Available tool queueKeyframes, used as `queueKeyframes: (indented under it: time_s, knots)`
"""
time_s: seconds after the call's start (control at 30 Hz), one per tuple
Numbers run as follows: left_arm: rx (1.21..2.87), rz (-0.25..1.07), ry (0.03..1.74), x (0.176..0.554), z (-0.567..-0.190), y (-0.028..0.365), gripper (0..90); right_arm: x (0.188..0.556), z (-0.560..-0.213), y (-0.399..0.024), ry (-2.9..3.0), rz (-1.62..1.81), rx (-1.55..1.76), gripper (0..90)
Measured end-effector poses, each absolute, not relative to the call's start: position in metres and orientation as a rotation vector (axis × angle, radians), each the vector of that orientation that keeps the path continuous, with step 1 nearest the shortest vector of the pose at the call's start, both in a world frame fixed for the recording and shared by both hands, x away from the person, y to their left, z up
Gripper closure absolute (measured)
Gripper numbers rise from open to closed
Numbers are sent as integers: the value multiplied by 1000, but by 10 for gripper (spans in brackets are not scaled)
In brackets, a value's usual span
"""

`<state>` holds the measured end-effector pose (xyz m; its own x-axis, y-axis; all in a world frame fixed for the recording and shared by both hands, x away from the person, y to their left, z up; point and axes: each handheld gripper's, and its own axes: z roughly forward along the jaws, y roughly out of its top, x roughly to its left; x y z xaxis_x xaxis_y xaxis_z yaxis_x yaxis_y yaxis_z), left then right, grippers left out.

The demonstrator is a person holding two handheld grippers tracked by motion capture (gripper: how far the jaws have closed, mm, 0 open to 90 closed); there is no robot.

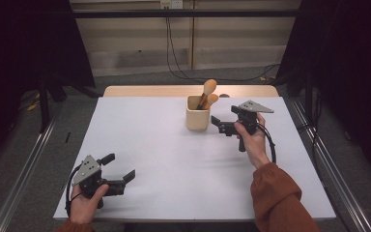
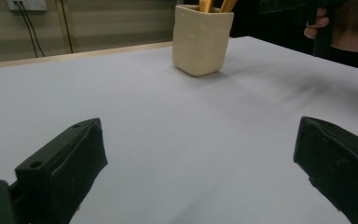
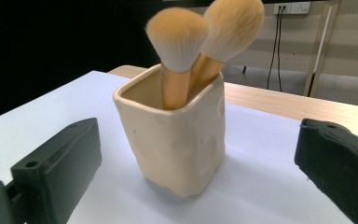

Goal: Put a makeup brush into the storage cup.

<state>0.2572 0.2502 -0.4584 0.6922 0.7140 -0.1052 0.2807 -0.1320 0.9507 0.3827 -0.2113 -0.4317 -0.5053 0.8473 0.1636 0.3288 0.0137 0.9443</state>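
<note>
The broad white-topped desk point(image 1: 174, 159) with its pale wooden far edge carries little: ahead of the right gripper point(image 1: 222, 126), just beyond its open jaws and roughly centred between them in the right gripper view, stands the cream, square-sided ceramic pot point(image 3: 177, 140) with shallow dimples in its walls. The jaws stand as wide as they go, one black pad on each side of the pot and both clear of it, so nothing is held. Out of the pot rise two makeup brushes with light wooden handles and soft orange-tan bristle heads point(image 3: 179, 37), leaning together toward the far corner of the rim. The left gripper point(image 1: 121, 173) rests low near the person's edge of the desk, its jaws also spread wide and bare, with the pot far ahead of them and a little left of the midline in the left gripper view point(image 2: 201, 39). As for progress, I judge that the brushes are already stowed bristles-up in the pot, and the right gripper sits beside it with nothing gripped; whether the pot itself is to be moved next cannot be told. No brand, label or readable writing appears on the pot, the brushes or the grippers.
</note>
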Motion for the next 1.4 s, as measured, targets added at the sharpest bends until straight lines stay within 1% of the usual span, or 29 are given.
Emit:
queueKeyframes:
  time_s: [0.57,1.4]
  knots:
    - [1700,444,812,255,-458,250,21,342,-433,-221,1802,1471,1121,2]
    - [1699,449,803,250,-456,250,21,290,-440,-241,1781,1478,1148,8]
